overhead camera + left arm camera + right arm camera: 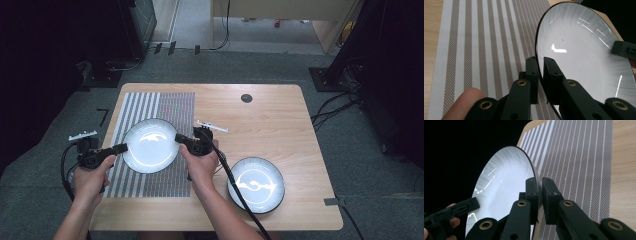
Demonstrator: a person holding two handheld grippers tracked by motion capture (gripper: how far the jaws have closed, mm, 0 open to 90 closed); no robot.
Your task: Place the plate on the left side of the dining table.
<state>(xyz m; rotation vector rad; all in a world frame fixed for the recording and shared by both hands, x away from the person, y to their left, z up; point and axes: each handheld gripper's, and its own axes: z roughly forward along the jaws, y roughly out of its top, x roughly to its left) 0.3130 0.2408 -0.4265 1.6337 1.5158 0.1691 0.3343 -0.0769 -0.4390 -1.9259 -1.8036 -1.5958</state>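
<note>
The fingers of the left gripper [121, 148] are clamped on the left rim of a round white glazed plate with a thin dark edge [150, 145], and the fingers of the right gripper [181, 139] are clamped on its right rim, seen from the high view. The plate sits between the two hands over a woven placemat with grey and white stripes [170, 107], which lies on the left half of a light wooden table [270, 120]. The left hand [91, 181] and the right hand [201, 165] come in from the bottom edge, each with a black cable trailing from its gripper. A second round white plate with a dark rim [256, 184] rests on the table near the front right corner, well apart from the held plate. A small dark round cap [246, 98] is set into the table near its far edge.

In the left gripper view, the two black fingers [532, 72] pinch the plate's dark edge between them, the white inside of the plate [584, 57] spreading to the right and the striped placemat [486, 45] lying to the left. The other gripper's finger shows at the far rim of the plate, at the right edge of the view.

In the right gripper view, the black fingers [550, 195] grip the plate's rim likewise, with the plate [504, 187] tilted away to the left and the placemat [579, 165] to the right. The other gripper holds the opposite rim at lower left.
</note>
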